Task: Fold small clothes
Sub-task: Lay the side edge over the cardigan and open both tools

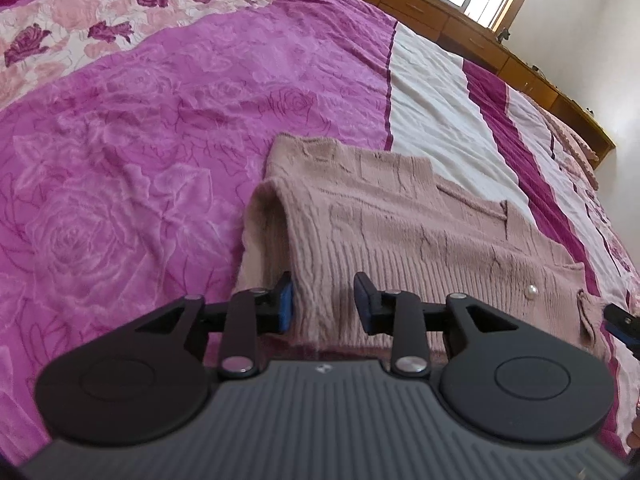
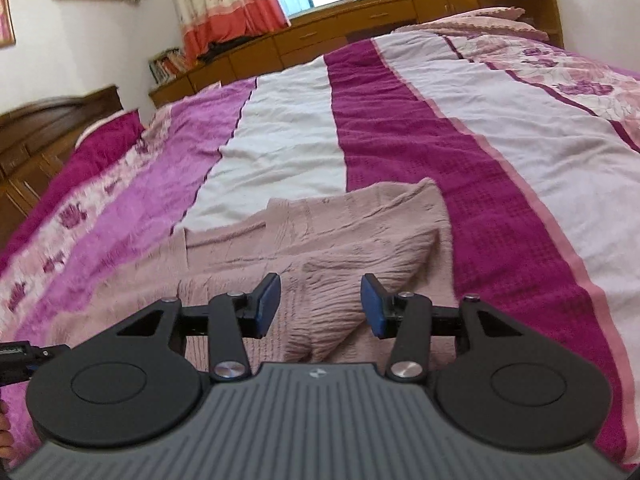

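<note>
Jaws of both the left gripper (image 1: 323, 300) and the right gripper (image 2: 320, 304) stand apart, gripping nothing, above a pink knitted cardigan (image 1: 400, 224) lying on the bed (image 1: 140, 140). One fold appears done, with a sleeve turned inward; further folds probably remain. Bedspread lies bare on every side, its far edge bounded by wooden cabinets (image 2: 360, 24).
</note>
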Motion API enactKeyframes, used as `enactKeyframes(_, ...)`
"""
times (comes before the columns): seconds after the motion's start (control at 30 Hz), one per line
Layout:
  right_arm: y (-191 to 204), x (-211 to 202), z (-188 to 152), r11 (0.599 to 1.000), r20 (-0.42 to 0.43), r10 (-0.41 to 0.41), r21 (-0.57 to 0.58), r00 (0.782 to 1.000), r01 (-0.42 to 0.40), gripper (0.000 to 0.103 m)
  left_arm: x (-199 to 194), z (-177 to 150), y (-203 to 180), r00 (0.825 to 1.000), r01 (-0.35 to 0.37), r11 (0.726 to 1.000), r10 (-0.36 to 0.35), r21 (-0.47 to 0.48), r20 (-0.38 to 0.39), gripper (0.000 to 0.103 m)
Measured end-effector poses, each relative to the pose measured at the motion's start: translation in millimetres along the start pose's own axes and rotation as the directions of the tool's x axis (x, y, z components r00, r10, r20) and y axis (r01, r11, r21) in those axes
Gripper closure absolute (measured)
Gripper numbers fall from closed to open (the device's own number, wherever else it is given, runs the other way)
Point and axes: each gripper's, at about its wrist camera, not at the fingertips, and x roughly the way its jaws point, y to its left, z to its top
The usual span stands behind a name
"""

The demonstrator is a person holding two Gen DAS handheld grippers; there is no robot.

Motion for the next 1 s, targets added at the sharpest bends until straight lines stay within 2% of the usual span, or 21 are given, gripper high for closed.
enactKeyframes(0.1, 11.0, 18.2, -1.9, 0.999, -0.038, -0.045, -0.019, 0.998, 0.044, 0.043, 1.2, -5.5, 0.3, 1.0, 0.001, 1.0, -0.001, -0.004, -0.014, 0.069)
enactKeyframes(0.23, 21.9, 34.0, -6.7, 0.99, -0.033, -0.124, -0.068, 0.992, 0.121, 0.043, 2.9, -9.0, 0.7, 1.0, 0.002, 1.0, -0.002, -0.006, -0.026, 0.069)
enactKeyframes(0.3, 21.6, 35.1, -8.2, 0.984, -0.025, -0.163, -0.074, 0.986, 0.161, 0.058, 3.8, -8.2, 0.9, 1.0, 0.003, 1.0, -0.003, -0.005, -0.028, 0.069)
enactKeyframes(0.33, 19.4, 34.8, -8.0, 0.981, -0.02, -0.184, -0.067, 0.983, 0.182, 0.075, 4.1, -7.7, 1.4, 1.0, 0.003, 1.0, -0.004, -0.006, -0.03, 0.069)
enactKeyframes(0.37, 16.2, 32.1, -7.8, 0.98, -0.02, -0.192, -0.055, 0.981, 0.19, 0.082, 4.9, -7.1, 2.1, 0.999, 0.005, 1.0, -0.006, -0.011, -0.033, 0.069)
enactKeyframes(0.47, 0.2, 16.1, -7.2, 0.984, -0.014, -0.175, 0.018, 0.984, 0.175, 0.089, 6.4, -6.0, 4.0, 0.999, 0.012, 1.0, -0.013, -0.023, -0.037, 0.069)
enactKeyframes(0.57, -19.5, -4.6, -10.5, 0.98, -0.005, -0.176, 0.09, 0.984, 0.176, 0.089, 7.0, -5.3, 4.7, 0.999, 0.015, 1.0, -0.015, -0.021, -0.036, 0.069)
enactKeyframes(0.67, -41.4, -15.8, -16.6, 0.974, -0.053, -0.155, 0.16, 0.987, 0.161, 0.088, 8.0, -5.2, 4.1, 0.999, 0.012, 1.0, -0.013, -0.015, -0.037, 0.069)
enactKeyframes(0.8, -58.7, -26.1, -25.5, 0.975, -0.105, -0.145, 0.155, 0.984, 0.161, 0.086, 8.3, -5.0, 4.3, 0.999, 0.013, 1.0, -0.014, -0.02, -0.039, 0.069)
enactKeyframes(0.9, -65.4, -38.5, -27.1, 0.98, -0.102, -0.126, 0.141, 0.987, 0.14, 0.076, 8.5, -4.2, 5.0, 0.999, 0.015, 1.0, -0.016, -0.026, -0.041, 0.069)
enactKeyframes(1.0, -68.4, -51.1, -22.4, 0.986, -0.063, -0.091, 0.132, 0.994, 0.098, 0.064, 9.0, -3.8, 4.6, 0.999, 0.013, 1.0, -0.014, -0.024, -0.044, 0.069)
